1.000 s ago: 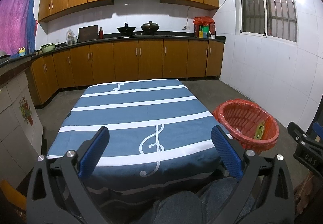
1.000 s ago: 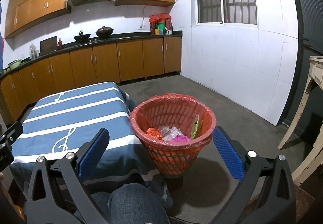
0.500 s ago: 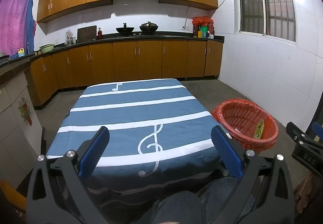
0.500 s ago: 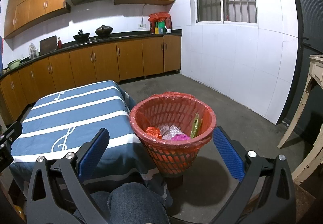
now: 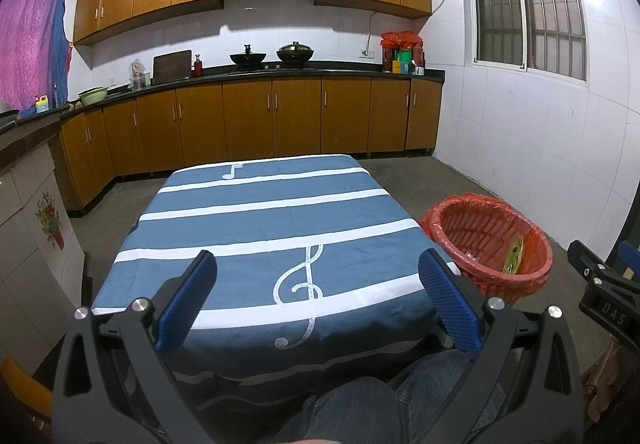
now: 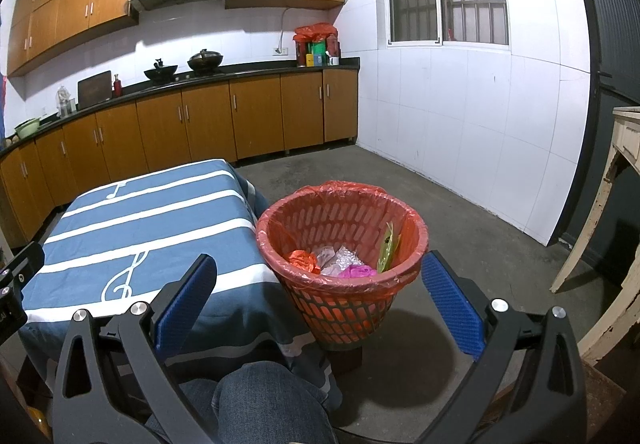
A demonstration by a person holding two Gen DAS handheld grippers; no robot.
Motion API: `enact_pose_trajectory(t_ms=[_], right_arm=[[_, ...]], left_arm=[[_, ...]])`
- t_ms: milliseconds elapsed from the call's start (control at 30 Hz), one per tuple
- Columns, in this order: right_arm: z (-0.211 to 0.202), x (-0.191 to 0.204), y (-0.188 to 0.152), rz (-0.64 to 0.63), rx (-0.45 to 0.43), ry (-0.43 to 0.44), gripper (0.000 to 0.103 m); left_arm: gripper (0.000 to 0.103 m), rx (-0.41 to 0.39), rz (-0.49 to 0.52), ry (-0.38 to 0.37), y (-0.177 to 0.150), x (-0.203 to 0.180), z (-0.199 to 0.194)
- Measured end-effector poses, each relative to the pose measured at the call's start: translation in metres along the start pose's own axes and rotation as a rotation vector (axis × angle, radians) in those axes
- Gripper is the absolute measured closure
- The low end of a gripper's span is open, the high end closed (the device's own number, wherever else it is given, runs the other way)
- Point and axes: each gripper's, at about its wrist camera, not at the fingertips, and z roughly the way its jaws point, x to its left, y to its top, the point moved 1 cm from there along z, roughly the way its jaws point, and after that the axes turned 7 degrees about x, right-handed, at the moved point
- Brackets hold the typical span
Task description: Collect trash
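Right wrist view: red trash basket (image 6: 342,244) on the floor, just beside the table's right edge, with trash inside.

An orange crumpled scrap (image 6: 304,261), clear plastic wrap (image 6: 338,258), a pink wad (image 6: 356,271) and a green wrapper (image 6: 386,248) lie in its red liner; the right gripper (image 6: 320,288) is held low before it, jaws spread wide and holding nothing; the left gripper (image 5: 318,296) faces the blue striped tablecloth (image 5: 272,228), jaws likewise wide apart and bare; a denim-clad knee (image 6: 260,400) shows below; wooden cabinets (image 5: 248,119) line the far wall.
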Motion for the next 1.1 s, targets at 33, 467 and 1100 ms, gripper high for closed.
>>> enact_pose_trajectory(t_ms=[33, 467, 1100], right_arm=[[0.0005, 0.0002, 0.0008, 0.0, 0.0, 0.0, 0.002], [0.0012, -0.0014, -0.0043, 0.002, 0.006, -0.001, 0.002], [0.0012, -0.002, -0.0025, 0.002, 0.007, -0.001, 0.002]], left_arm=[[0.004, 0.0, 0.0, 0.0, 0.0001, 0.0, 0.0], [0.004, 0.013, 0.005, -0.01, -0.0032, -0.0023, 0.004], [0.004, 0.019, 0.005, -0.009, -0.0014, -0.0014, 0.004]])
